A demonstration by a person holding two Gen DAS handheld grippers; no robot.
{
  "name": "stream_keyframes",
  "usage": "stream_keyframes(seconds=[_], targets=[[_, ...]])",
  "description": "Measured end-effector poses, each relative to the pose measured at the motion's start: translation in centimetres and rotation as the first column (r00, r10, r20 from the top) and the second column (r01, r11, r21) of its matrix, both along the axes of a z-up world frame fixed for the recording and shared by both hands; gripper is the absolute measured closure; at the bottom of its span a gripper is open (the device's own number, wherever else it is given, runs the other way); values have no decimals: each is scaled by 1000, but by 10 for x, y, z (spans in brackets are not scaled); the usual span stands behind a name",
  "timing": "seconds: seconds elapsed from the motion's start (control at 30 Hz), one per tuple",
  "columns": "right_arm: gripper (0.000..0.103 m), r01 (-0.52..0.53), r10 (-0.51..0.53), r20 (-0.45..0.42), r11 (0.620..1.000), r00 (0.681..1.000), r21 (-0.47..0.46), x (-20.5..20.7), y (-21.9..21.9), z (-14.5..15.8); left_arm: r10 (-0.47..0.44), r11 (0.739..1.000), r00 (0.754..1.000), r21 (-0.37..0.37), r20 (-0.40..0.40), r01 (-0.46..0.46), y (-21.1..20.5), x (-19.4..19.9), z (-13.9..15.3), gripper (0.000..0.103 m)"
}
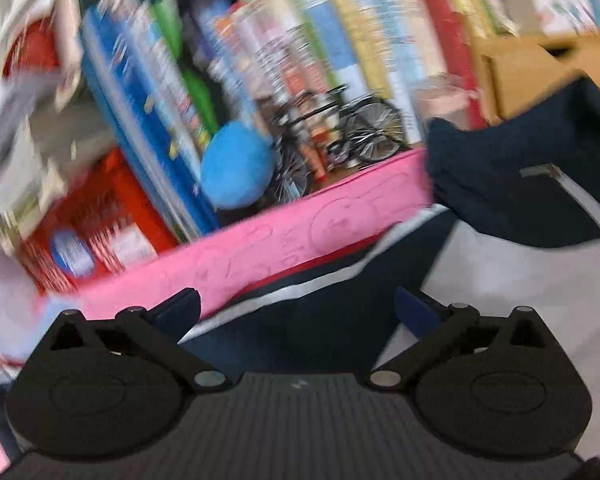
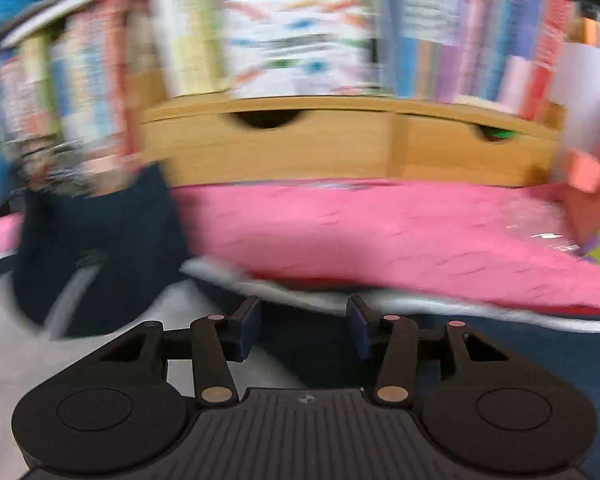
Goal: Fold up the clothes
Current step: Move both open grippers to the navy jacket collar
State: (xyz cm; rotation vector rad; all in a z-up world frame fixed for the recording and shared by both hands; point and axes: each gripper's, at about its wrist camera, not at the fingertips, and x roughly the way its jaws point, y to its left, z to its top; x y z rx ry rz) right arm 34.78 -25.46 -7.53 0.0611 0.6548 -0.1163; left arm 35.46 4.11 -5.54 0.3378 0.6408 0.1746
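We see our left hand-held gripper [image 1: 298, 308] pointing down and forward over the clothes. Its two blue fingers [image 1: 180, 306] stand very wide apart, and nothing is gripped between them. Under the gap lies the dark blue garment [image 1: 300, 332] with a white stripe along its edge. It is spread on the pink surface [image 1: 260, 248]. A part of the same dark cloth is bunched up at the right in this view, with a small tag on it that is too blurry for us to read.

Our right hand-held gripper [image 2: 303, 326] also tips down and forward. Its jaws are about half open. The dark cloth lies below the gap, and we cannot tell if the pads touch it. The pictures are smeared, so both hands look to be in motion.

Behind the pink surface we see a wooden drawer box [image 2: 340, 148] with two drawers. Rows of books [image 1: 300, 40] stand above and beside it. A small toy bicycle [image 1: 352, 128] and a blue soft toy [image 1: 236, 168] sit by the books. The writing on the books is too blurry to read.
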Motion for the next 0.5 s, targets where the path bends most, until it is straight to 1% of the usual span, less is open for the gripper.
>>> stream_keyframes(seconds=[0.03,0.07,0.1,0.13,0.2,0.23,0.3,0.33,0.37,0.43,0.5], targets=[[56,5,-5,1,1000,1000,3,4,-6,1,13,999,1000,-36,-8,-14,6,4,0,0],[52,9,-9,-2,1000,1000,-6,9,-8,1,27,997,1000,-71,-17,-28,12,7,1,0],[49,15,-15,-4,1000,1000,-13,12,-9,1,35,995,999,-90,-21,-37,15,10,1,0],[43,22,-22,-8,1000,1000,-20,14,-10,1,38,996,999,-84,-20,-40,14,12,0,0],[43,12,-13,-27,999,1000,-44,10,-7,3,40,997,999,-71,-16,-41,12,14,-1,0],[43,-4,2,-38,999,999,-53,2,-5,6,34,998,999,-61,-12,-35,11,14,-1,0],[43,-79,78,-37,996,996,-26,-26,3,15,6,999,1000,-41,-6,-6,13,8,-3,0],[41,-146,146,-6,989,989,7,-47,5,20,-8,999,1000,-34,-5,8,15,-3,-1,2],[35,-213,212,27,976,977,36,-68,7,25,-26,999,1000,-34,-2,26,17,-16,2,3],[25,-317,313,71,947,947,56,-108,15,30,-95,993,995,-72,25,97,20,-51,13,3],[24,-396,391,84,916,917,61,-140,24,30,-183,974,982,-126,43,187,25,-90,22,1]])
